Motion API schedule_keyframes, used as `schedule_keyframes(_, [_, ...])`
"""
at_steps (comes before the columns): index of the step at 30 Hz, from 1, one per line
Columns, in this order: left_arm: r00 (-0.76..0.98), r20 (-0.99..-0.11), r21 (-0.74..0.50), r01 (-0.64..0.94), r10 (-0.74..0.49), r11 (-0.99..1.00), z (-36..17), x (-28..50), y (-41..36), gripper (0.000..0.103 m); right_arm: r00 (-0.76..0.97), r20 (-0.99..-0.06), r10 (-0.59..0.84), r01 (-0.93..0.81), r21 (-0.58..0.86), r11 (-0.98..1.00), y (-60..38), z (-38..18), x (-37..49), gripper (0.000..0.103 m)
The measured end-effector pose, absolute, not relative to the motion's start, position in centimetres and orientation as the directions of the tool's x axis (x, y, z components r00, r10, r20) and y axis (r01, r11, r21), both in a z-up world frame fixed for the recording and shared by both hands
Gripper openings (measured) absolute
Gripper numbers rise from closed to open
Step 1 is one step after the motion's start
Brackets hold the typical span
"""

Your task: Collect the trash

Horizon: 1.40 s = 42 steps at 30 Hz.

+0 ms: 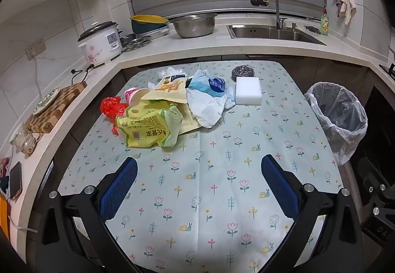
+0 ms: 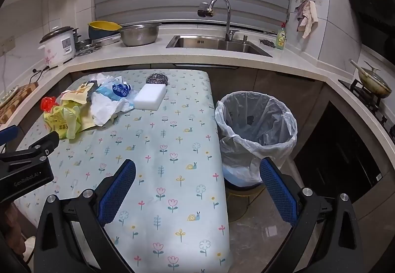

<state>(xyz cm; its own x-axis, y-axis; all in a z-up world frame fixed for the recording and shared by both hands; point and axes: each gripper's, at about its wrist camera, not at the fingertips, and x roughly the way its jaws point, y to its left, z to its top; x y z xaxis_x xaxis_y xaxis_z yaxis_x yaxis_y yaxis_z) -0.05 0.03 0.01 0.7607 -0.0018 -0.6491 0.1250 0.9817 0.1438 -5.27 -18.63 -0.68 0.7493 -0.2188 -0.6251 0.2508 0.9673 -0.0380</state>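
Left gripper (image 1: 198, 179) and right gripper (image 2: 197, 180) hang wide, empty, over bare tablecloth (image 1: 222, 199); nothing picked yet. Trash pile (image 1: 158, 112) ahead-left of both. Lined bin (image 2: 256, 124) beside table, ahead-right, likely staged for drops

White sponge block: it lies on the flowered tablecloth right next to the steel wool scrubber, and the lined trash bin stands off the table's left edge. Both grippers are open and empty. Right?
One thing is wrong: the lined trash bin stands off the table's right edge, as the right wrist view shows. The white sponge block does lie beside the steel wool scrubber, and the left gripper and right gripper are open and empty.
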Motion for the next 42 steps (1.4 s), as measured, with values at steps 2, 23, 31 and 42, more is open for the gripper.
schedule_keyframes(2, [0.76,-0.65,0.145,0.125,-0.001,0.981,-0.1,0.0,0.0,0.096,0.748,-0.627,-0.218,0.25,-0.038,0.967,-18.6,-0.7,-5.3,0.096])
schedule_keyframes(23, [0.761,-0.649,0.137,0.119,-0.001,0.983,-0.7,-1.5,1.1,0.096,0.742,-0.626,-0.238,0.246,-0.076,0.966,-17.2,-1.0,-6.1,0.096])
schedule_keyframes(31, [0.758,-0.652,0.133,0.12,-0.005,0.984,-1.0,-1.6,1.3,0.096,0.742,-0.625,-0.244,0.244,-0.088,0.966,-16.9,-1.2,-6.4,0.096])
schedule_keyframes(42, [0.761,-0.648,0.129,0.113,-0.003,0.985,-0.7,-1.7,1.6,0.096,0.748,-0.614,-0.251,0.244,-0.097,0.965,-16.7,-0.7,-6.5,0.096])
